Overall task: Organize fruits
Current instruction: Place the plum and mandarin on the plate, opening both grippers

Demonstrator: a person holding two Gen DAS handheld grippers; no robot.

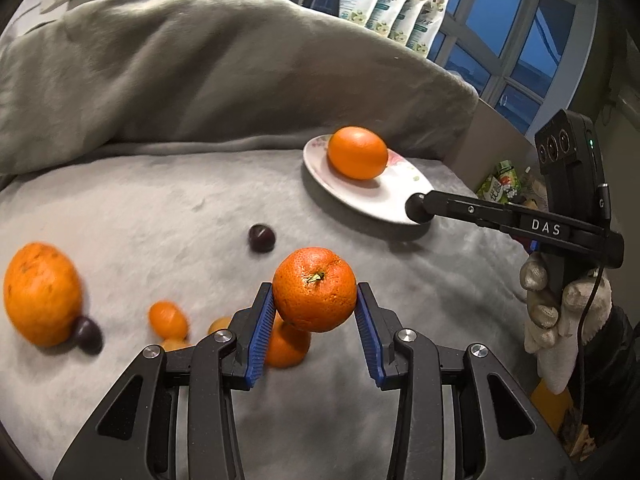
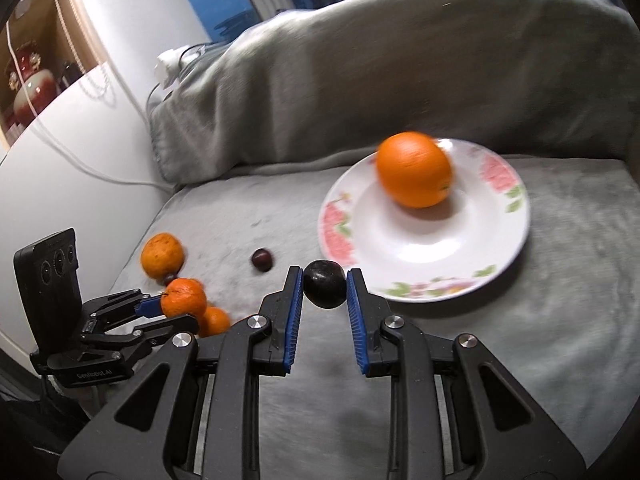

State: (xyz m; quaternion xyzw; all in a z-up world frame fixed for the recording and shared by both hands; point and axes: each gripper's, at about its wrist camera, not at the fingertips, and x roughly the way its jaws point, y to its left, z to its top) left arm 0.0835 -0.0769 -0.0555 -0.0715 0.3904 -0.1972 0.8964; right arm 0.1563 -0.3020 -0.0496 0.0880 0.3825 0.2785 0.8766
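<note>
One orange (image 2: 415,169) sits on the plate (image 2: 508,236). My left tongs (image 1: 315,297) grip a mandarin (image 1: 315,289), right tongs (image 2: 324,285) a dark fruit (image 2: 324,284), possibly a plum. Several fruits remain on the grey blanket (image 1: 160,216).

A glossy white glazed plate (image 2: 516,236) sits on matt, plush grey cloth (image 2: 520,360); the tangerine (image 1: 315,289) looks pebbly.

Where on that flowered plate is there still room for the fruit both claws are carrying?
The plate is bare in front of the orange, toward the right claw holding a dark plum. Crowded: the loose fruit below the left claw with its mandarin.
</note>
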